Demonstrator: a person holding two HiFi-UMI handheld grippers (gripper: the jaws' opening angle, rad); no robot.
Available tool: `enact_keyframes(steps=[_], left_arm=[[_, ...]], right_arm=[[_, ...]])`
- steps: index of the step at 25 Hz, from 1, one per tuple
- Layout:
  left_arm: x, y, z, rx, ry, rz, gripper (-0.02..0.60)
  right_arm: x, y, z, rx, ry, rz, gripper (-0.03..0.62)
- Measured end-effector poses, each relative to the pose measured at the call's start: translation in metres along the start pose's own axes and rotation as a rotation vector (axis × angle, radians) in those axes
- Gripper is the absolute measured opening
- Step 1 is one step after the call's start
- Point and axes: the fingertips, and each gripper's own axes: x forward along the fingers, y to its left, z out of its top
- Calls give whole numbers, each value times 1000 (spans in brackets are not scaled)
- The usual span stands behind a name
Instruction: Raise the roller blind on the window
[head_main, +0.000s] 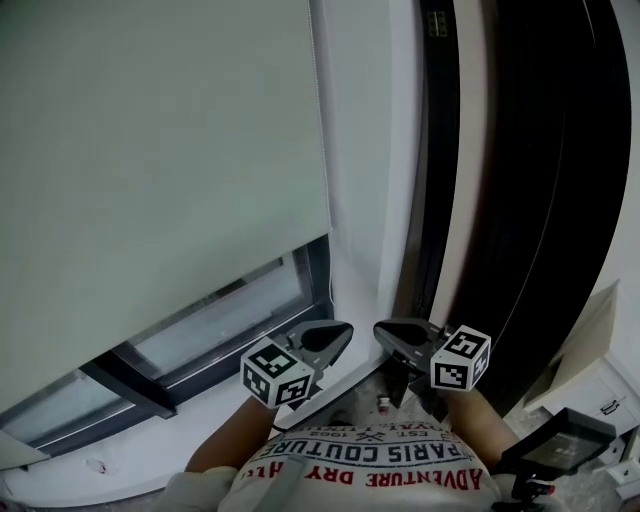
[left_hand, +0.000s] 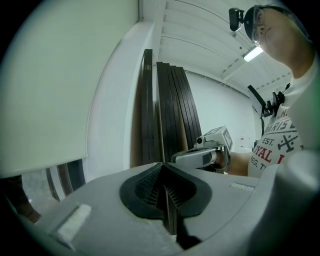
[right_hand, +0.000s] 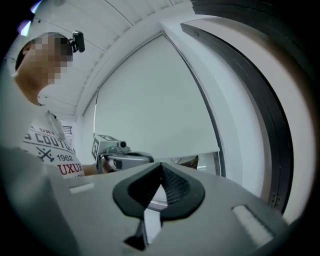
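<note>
Left gripper (head_main: 335, 338) and right gripper (head_main: 392, 335) are both closed on nothing, tips facing and just apart, in front of a shirt (head_main: 370, 465) printed "PARIS COUTURE", "EST. 1962" and "ADVENTURE DRY". Beyond, the roller blind (head_main: 160, 170) covers most of the window (head_main: 225, 322), leaving a low strip of glass bare. Dark panels (head_main: 540, 200) lean at the right.
</note>
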Motion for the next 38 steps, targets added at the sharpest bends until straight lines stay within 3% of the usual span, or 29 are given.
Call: enact_keyframes(steps=[4, 8, 10, 12, 15, 20, 32, 33, 35, 38], left_arm=[[-9, 9, 41, 57, -94, -18, 3], [3, 73, 86, 67, -157, 99, 5], [22, 115, 102, 65, -159, 135, 6], [44, 147, 115, 74, -145, 139, 66], [73, 184, 133, 69, -128, 132, 109], [104, 236, 148, 62, -102, 191, 146], [133, 266, 146, 49, -65, 181, 136], [133, 267, 145, 48, -61, 185, 129], [134, 268, 144, 54, -53, 199, 18], [134, 263, 144, 47, -55, 178, 15]], right_arm=[[4, 6, 22, -26, -25, 5, 2], [19, -11, 36, 32, -68, 17, 2], [32, -33, 33, 60, -65, 7, 2], [43, -53, 32, 82, -61, -1, 2], [49, -74, 38, 81, -64, -16, 2], [47, -97, 35, 103, -75, -49, 2], [45, -120, 20, 159, -63, -82, 2], [43, -121, 20, 166, -65, -87, 2], [41, -122, 21, 176, -69, -92, 2], [40, -122, 16, 185, -63, -92, 2]])
